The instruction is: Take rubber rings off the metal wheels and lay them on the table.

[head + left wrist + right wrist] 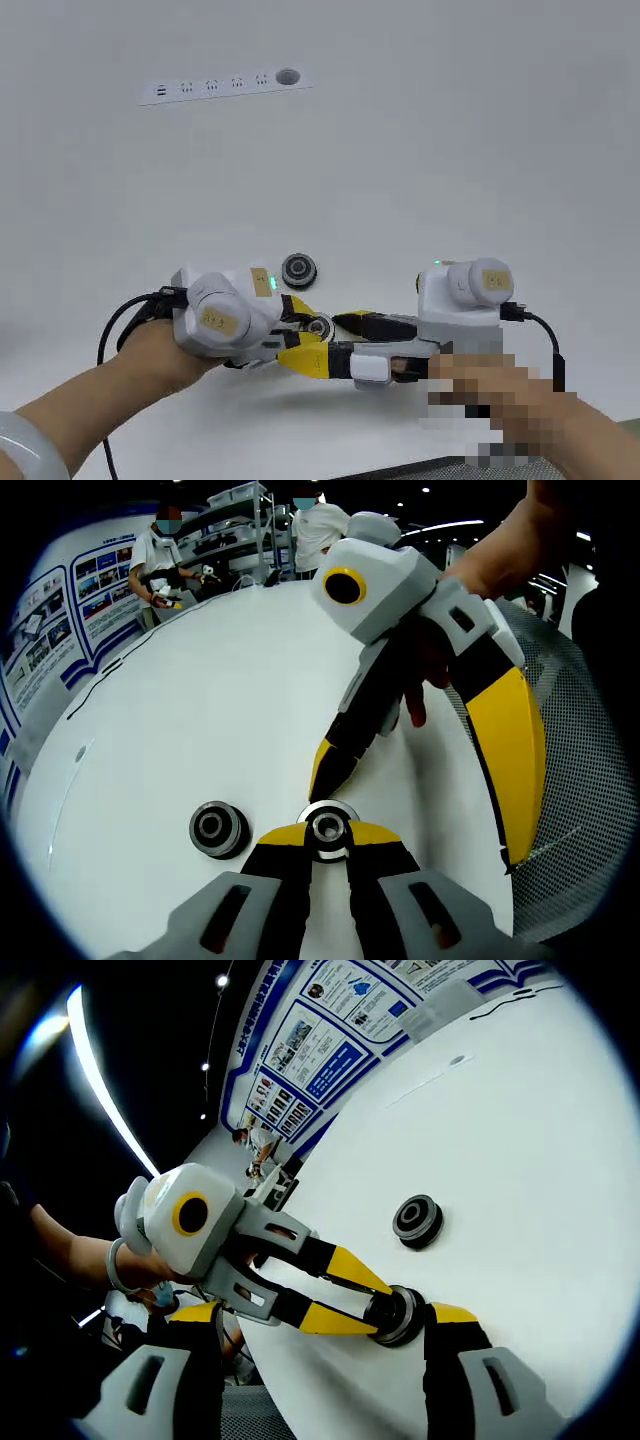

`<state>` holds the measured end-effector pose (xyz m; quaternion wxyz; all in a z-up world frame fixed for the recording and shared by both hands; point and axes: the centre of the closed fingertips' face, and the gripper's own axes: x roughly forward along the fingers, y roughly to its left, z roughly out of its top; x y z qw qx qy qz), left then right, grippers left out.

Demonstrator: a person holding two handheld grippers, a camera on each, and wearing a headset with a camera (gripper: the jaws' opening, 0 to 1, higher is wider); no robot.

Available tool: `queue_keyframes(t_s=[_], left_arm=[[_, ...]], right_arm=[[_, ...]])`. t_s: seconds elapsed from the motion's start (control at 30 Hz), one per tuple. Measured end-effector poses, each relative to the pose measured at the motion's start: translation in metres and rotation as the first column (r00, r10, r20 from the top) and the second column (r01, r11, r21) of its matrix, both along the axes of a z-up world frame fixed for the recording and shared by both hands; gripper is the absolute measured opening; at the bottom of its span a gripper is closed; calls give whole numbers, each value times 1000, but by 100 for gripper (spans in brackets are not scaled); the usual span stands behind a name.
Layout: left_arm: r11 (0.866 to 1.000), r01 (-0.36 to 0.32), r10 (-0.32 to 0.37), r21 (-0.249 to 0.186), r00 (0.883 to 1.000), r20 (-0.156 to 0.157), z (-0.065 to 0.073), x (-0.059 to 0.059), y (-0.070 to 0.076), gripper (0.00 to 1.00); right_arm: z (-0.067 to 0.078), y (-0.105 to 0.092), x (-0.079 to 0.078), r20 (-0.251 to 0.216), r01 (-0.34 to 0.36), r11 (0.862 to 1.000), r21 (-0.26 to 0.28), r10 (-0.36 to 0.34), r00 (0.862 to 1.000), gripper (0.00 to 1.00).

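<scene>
My left gripper point(312, 326) point(328, 842) is shut on a small metal wheel point(319, 326) point(328, 826) point(398, 1315), its yellow fingertips pinching the wheel from both sides just above the white table point(420, 180). The wheel's rim looks dark in the right gripper view. My right gripper point(322, 342) point(415, 820) point(320, 1312) faces it from the right and is open wide. One of its jaws reaches toward the held wheel; the other passes below it. A second wheel with a black rubber ring point(299, 270) point(218, 829) point(417, 1220) lies flat on the table just behind.
A white power strip point(225, 86) lies at the table's far side. A black cable point(110, 340) trails from the left gripper. A mesh surface point(580, 780) borders the table's near edge. People point(160, 560) stand by shelves beyond the table.
</scene>
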<state>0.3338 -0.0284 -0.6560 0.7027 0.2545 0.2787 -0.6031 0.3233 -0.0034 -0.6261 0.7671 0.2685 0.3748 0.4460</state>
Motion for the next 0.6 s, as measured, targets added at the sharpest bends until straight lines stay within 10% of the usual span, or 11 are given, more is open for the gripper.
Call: queue_keyframes(t_s=[0.6], left_arm=[[1000,0,0,-1,1000,-1,0,0,0,13]], right_arm=[[2,-2,-5,-31,-25,1000,9,25,999,81]])
